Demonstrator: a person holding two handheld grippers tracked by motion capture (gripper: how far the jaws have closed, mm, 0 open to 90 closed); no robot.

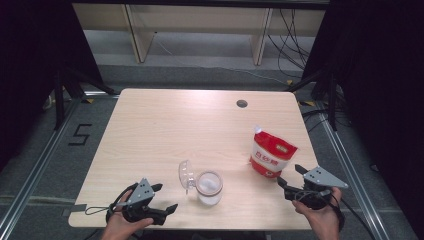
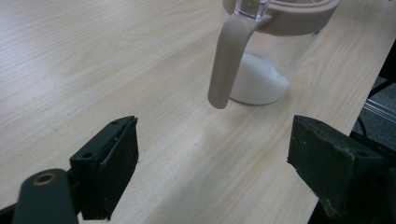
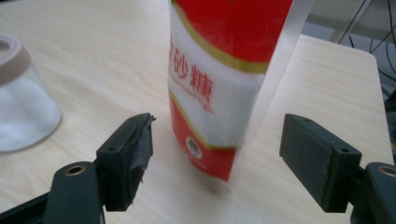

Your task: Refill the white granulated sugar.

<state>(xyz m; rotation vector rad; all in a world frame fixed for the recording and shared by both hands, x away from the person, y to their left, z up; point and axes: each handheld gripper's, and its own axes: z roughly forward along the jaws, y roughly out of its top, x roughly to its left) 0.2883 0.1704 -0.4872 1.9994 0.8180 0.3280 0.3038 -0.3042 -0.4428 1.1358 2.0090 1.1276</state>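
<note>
On a pale wooden desk (image 1: 165, 125), both grippers, left (image 1: 161, 200) and right (image 1: 290, 175), gape empty; the upright red-and-white sugar pouch (image 1: 270, 152), freestanding, could topple toward the open clear glass jar (image 1: 209, 187).

The high view looks forward and down from above the person's edge of the counter (image 1: 165, 120), far enough to take in the whole top and the floor beyond. The left gripper view sits low over the wood, looking along the left tool (image 2: 212, 163) at the glass jar (image 2: 266, 60) close ahead. The right gripper view, equally low, faces the red-and-white sugar bag (image 3: 219, 84) just ahead, with the same jar (image 3: 23, 112) at its left edge.
</note>
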